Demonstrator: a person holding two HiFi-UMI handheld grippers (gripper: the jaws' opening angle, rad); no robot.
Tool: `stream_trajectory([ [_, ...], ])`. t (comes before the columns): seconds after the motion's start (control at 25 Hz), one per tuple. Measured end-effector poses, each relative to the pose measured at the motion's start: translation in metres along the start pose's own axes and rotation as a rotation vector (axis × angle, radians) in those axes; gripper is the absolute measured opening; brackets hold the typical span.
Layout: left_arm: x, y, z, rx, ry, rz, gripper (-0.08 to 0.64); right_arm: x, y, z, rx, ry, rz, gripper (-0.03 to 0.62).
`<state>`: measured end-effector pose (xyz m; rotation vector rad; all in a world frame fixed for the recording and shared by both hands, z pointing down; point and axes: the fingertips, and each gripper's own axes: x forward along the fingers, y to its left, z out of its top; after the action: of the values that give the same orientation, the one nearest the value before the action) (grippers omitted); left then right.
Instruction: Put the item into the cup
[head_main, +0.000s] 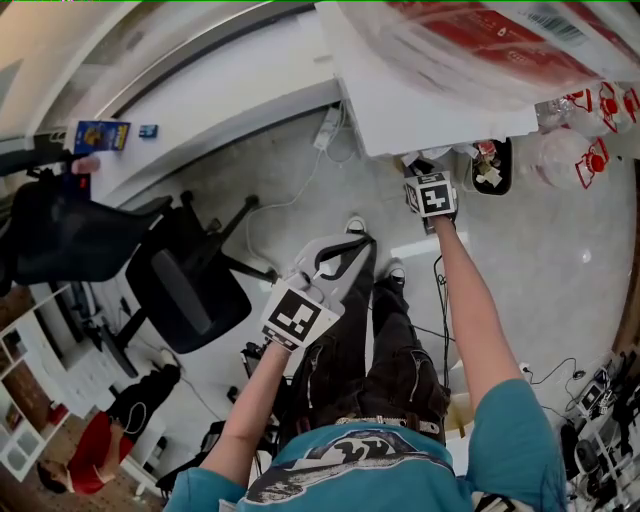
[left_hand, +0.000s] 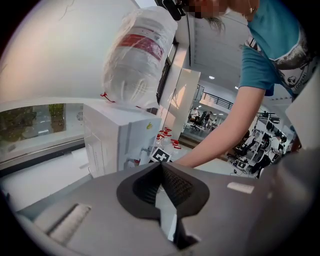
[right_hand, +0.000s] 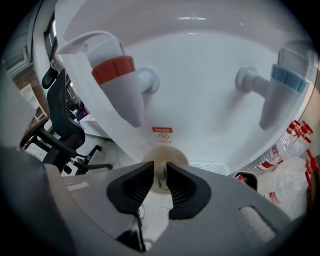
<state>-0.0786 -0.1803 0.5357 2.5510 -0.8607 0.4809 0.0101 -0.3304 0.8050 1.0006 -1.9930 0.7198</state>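
Right gripper view puts the cup (right_hand: 175, 156) under the water dispenser (right_hand: 200, 100), red tap (right_hand: 120, 85) at eleven o'clock, blue tap (right_hand: 280, 90) at two, just past the right gripper (right_hand: 159, 166), whose jaws stand apart on nothing. No item shows anywhere, so it may already lie in the cup, though the inside is hidden; the left gripper (left_hand: 161, 167) is closed, empty, well apart.

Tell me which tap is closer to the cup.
The red tap on the left: the cup sits just below it. The blue tap is off to the right.
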Motion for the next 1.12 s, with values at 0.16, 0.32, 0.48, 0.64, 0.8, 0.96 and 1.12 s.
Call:
stream_trajectory([
  [0.16,-0.001,0.000,-0.003,-0.003,0.003,-0.002,0.001,0.000,0.003,-0.003,-0.001,0.010,0.004,0.104],
  [0.32,-0.004,-0.001,-0.003,0.004,0.007,-0.002,0.000,-0.006,0.005,-0.002,-0.008,0.005,0.012,0.117],
  [0.48,-0.005,-0.004,-0.002,0.009,0.004,-0.003,0.001,-0.015,0.007,0.000,-0.004,-0.014,0.017,0.117],
  [0.64,-0.007,-0.007,0.002,0.021,-0.002,-0.002,0.002,-0.030,0.011,0.005,0.007,-0.049,0.030,0.117],
  [0.8,-0.007,-0.011,0.008,0.030,-0.012,0.007,0.000,-0.053,0.018,0.015,0.027,-0.119,0.055,0.115],
  [0.96,-0.008,-0.018,0.014,0.040,-0.021,0.015,0.000,-0.088,0.028,0.025,0.042,-0.205,0.086,0.109],
  [1.12,-0.008,-0.029,0.021,0.053,-0.022,0.024,0.001,-0.131,0.041,0.033,0.050,-0.300,0.125,0.107],
])
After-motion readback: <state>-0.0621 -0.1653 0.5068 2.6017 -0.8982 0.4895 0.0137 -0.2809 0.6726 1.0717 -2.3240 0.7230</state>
